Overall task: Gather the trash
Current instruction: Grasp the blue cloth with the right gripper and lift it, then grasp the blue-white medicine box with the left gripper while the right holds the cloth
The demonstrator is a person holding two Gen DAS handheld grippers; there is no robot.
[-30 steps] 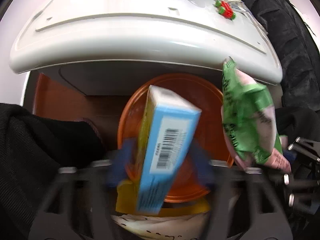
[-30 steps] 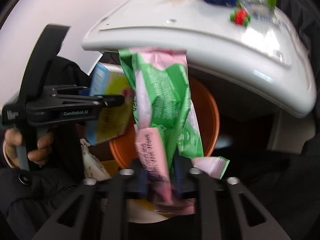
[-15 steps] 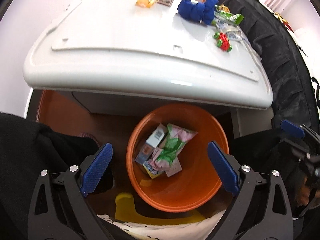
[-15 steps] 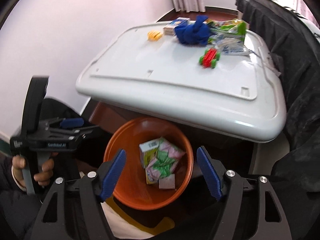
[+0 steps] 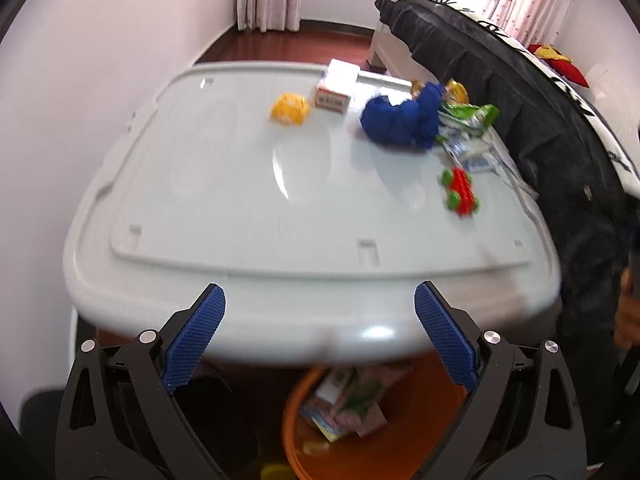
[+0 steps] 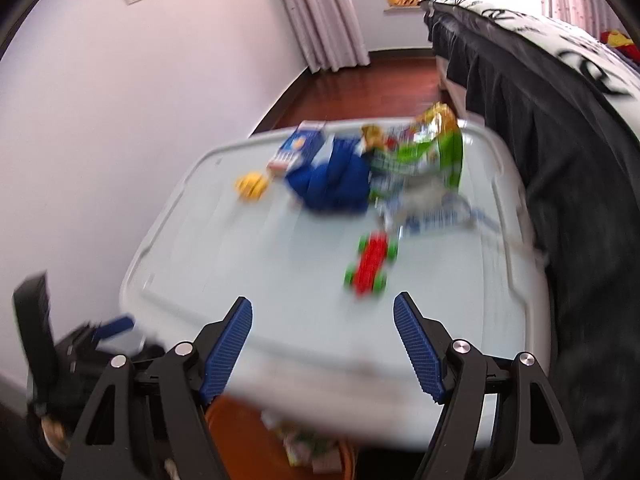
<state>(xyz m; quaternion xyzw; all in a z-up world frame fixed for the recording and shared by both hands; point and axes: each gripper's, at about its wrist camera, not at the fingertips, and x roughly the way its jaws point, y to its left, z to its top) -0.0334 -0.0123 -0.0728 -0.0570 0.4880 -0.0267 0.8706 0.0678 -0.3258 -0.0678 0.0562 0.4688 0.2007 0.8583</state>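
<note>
Wrappers at the table's far right edge, beside the blue cloth, are my next trash, so with both left gripper and right gripper spread wide and empty, I'd reach past the toy car and pinch only the green packet.

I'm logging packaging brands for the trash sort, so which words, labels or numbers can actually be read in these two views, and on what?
None can be read.
White carton: a reddish label strip, blurred.
Green snack bag: print smeared by motion.
Blue-and-white wrapper: print too blurred.
Packets in the orange bin: too blurred.
Black-and-white bedcover: only large black marks, no legible word.
Both tongs, left and right, show no marking.
</note>
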